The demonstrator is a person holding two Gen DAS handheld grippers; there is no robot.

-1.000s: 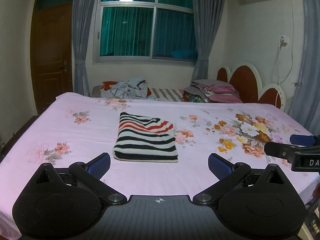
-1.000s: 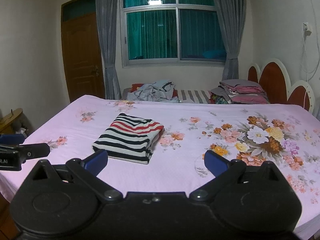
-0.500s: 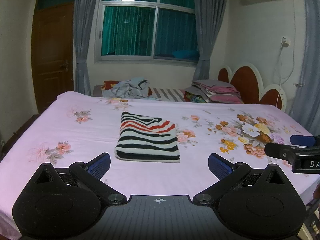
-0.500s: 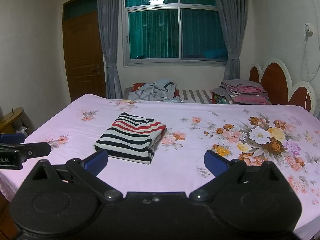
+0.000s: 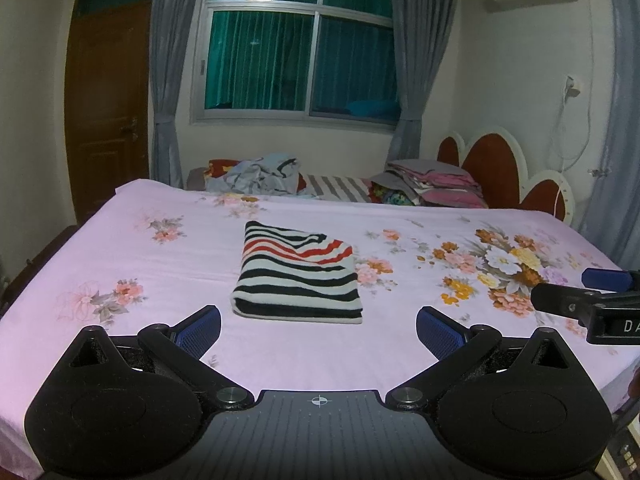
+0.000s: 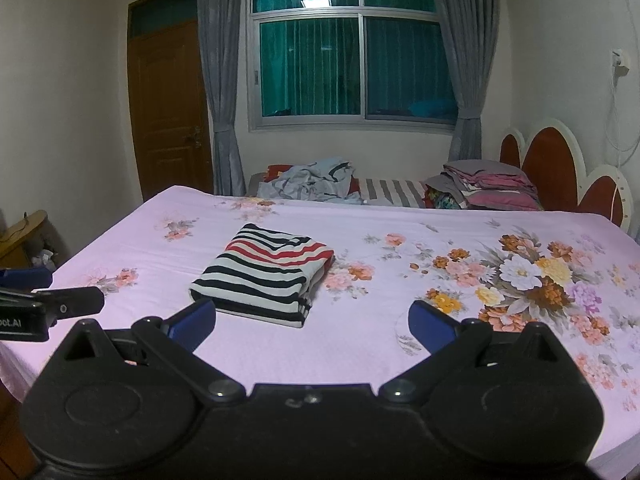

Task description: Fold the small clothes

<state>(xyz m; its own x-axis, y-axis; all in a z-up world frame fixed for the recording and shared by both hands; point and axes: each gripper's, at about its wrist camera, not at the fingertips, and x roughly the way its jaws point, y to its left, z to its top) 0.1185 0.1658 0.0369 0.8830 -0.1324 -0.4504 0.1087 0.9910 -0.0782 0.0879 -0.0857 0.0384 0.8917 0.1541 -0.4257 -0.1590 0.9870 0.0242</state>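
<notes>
Right hand-held gripper (image 5: 592, 294) cut off by the left wrist view's edge; folded layers of striped garment (image 5: 298, 276) indistinct.

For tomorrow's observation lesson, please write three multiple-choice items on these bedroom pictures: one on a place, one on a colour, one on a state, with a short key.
1. Where does the folded striped garment lie?
A. on the pink floral bedsheet
B. on the window sill
C. on the stack of folded bedding

2. Which colours are its stripes?
A. green and yellow
B. black, white and red
C. blue and orange

3. How do the two grippers stand?
A. both shut on the garment
B. one open, one shut on the sheet
C. both open and holding nothing

Key:
1 A: it rests flat on the sheet, away from the stack of folded bedding by the headboard.
2 B: black and white bands, with red ones near its far end.
3 C: the left gripper and the right gripper each show blue pads spread wide, with only sheet between them.
</notes>
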